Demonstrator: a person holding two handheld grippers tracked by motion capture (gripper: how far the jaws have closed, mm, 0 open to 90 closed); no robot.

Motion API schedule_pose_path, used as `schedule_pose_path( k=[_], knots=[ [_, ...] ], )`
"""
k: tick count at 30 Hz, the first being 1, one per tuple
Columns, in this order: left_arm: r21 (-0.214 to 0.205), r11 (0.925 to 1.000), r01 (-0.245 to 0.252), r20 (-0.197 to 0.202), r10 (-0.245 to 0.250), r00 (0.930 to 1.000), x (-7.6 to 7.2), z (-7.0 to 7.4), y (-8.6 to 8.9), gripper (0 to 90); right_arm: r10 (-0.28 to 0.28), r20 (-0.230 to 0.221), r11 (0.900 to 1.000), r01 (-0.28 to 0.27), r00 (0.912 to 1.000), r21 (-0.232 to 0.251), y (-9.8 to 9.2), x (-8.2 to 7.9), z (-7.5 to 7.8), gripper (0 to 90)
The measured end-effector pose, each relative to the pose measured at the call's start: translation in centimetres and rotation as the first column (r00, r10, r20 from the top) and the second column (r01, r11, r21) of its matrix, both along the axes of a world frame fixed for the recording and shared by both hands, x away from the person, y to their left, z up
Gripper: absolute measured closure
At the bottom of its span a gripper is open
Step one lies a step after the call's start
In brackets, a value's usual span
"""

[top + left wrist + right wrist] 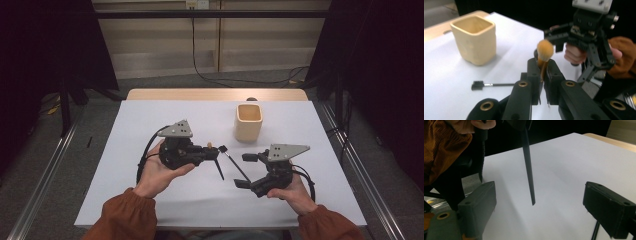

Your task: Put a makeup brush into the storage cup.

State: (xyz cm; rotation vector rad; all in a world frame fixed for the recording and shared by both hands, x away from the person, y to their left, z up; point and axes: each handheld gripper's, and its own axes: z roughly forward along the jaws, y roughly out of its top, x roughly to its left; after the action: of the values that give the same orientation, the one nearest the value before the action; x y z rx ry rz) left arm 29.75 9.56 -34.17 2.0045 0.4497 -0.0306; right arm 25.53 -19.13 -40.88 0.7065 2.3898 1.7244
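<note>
Left gripper [541, 72] clamps our one orange-tipped brush [544, 51] above the table [150, 125]; right gripper [539, 202] gapes with nothing between. We count one brow brush [477, 85], one cup [474, 37].

open tool [537, 202] below brush handle [528, 167]

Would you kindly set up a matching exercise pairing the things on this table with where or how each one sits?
1. makeup brush
2. spoolie brush
3. cup
4. right gripper

A. jaws open, nothing between them
B. lying flat on the white sheet
C. standing upright, nothing visible inside
D. clamped in the left gripper, orange bristles up

Pairs: 1-D, 2-B, 3-C, 4-A
</note>
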Motion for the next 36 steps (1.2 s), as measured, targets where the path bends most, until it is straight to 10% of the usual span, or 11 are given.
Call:
schedule_pose_path(
  k=[6, 17, 36],
  knots=[
    [0.023, 0.9993, 0.028, -0.011, -0.028, 0.9995, 0.1, -0.1, -0.4, 84.2, 0.011, 0.001, 0.9999, -0.011, 0.9999, -0.002, 0.6, 0.3, 0.5, 12.0],
    [-0.007, 0.9999, 0.011, -0.031, -0.011, 0.9995, 0.0, -1.4, -0.8, 84.2, 0.084, -0.021, 0.9963, -0.084, 0.9963, -0.02, 2.1, 1.2, 0.4, 44.3],
    [-0.024, 0.9995, 0.019, -0.037, -0.019, 0.9991, 0.0, -1.9, -1.3, 84.2, 0.099, -0.018, 0.9946, -0.099, 0.9949, -0.03, 3.3, 1.8, 0.3, 72.3]
  ],
)
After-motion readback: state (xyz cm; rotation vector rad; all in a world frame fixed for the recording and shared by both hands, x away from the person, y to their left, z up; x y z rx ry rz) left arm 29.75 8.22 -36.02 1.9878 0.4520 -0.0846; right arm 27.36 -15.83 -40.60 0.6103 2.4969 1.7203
